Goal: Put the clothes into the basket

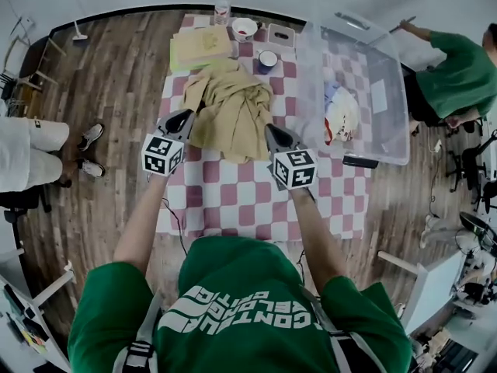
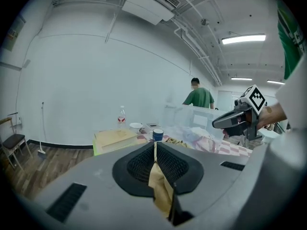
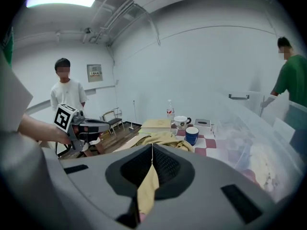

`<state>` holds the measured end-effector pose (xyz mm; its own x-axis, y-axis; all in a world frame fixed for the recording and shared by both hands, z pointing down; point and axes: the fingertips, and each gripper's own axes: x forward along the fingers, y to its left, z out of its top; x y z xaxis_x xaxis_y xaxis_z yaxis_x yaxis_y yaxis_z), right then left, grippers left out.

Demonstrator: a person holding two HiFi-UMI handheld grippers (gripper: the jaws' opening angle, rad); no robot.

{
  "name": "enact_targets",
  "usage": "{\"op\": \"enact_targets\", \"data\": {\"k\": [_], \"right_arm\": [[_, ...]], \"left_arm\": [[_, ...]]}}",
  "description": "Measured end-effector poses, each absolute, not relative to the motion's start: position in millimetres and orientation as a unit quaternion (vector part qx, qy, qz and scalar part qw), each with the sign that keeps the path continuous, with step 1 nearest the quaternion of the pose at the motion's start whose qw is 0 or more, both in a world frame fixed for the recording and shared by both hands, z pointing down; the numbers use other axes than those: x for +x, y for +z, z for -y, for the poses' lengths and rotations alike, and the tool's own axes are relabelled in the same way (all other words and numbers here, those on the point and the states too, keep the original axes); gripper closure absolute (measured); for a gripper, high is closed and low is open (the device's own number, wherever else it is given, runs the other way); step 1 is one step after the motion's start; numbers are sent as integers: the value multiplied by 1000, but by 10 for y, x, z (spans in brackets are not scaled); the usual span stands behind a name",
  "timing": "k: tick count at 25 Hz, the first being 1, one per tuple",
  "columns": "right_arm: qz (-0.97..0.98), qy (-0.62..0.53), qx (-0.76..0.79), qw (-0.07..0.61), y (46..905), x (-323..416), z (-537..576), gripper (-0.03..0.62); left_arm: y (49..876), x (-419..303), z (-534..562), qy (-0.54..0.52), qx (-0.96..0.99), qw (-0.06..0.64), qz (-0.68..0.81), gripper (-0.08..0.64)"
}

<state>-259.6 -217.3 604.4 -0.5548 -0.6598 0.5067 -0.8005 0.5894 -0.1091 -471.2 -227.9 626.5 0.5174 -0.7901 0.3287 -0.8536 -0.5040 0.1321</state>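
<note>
Cloth point(image 1: 231, 115): L gripper point(image 1: 185, 117) & R gripper point(image 1: 272, 130) fingers point(image 2: 140, 166) both clamped on thin edge folds; could slip out or drag cup point(image 1: 268, 59) when swung to basket point(image 1: 392, 123).

Head overhead — gripper views share table point(image 1: 233, 200).

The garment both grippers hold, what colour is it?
Mustard yellow; the garment shows best in the head view.

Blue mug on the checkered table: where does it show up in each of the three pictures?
Head view: blue mug near the table's far edge, just beyond the tan garment.
Left gripper view: blue mug at mid-picture.
Right gripper view: blue mug right of centre, behind the garment.
Shared landmark: the water bottle, left of the mug in all three.
</note>
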Motion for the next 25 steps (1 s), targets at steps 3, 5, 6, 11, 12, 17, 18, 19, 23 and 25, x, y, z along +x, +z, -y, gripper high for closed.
{"op": "enact_targets", "data": {"k": [3, 5, 6, 11, 12, 17, 18, 19, 23, 25], "right_arm": [[856, 180, 433, 220, 6179, -2583, 2324, 583], [848, 190, 439, 227, 6279, -2565, 2395, 583], [845, 195, 442, 230, 6332, -2555, 2423, 583], [832, 226, 443, 247, 6609, -2552, 2552, 521], [829, 235, 442, 252, 6676, -2556, 2571, 437], [811, 263, 446, 272, 6997, -2548, 2682, 314], [809, 269, 446, 273, 7053, -2557, 2705, 296], [807, 275, 446, 274, 7112, -2566, 2727, 279], [795, 298, 444, 285, 7381, -2596, 2823, 225], [788, 308, 444, 294, 7528, -2618, 2868, 212]], "left_arm": [[6365, -4762, 2437, 120, 861, 148, 471, 555], [6436, -4782, 2529, 126, 862, 152, 466, 555], [6477, -4790, 2572, 129, 863, 153, 464, 555], [6704, -4817, 2821, 148, 865, 165, 450, 517], [6755, -4814, 2871, 153, 865, 169, 446, 476], [7032, -4777, 3111, 185, 870, 177, 422, 361], [7093, -4768, 3159, 189, 871, 180, 417, 318], [7156, -4759, 3207, 194, 871, 183, 412, 277], [7434, -4718, 3405, 218, 869, 202, 395, 187], [7598, -4702, 3499, 233, 866, 217, 386, 158]]}}
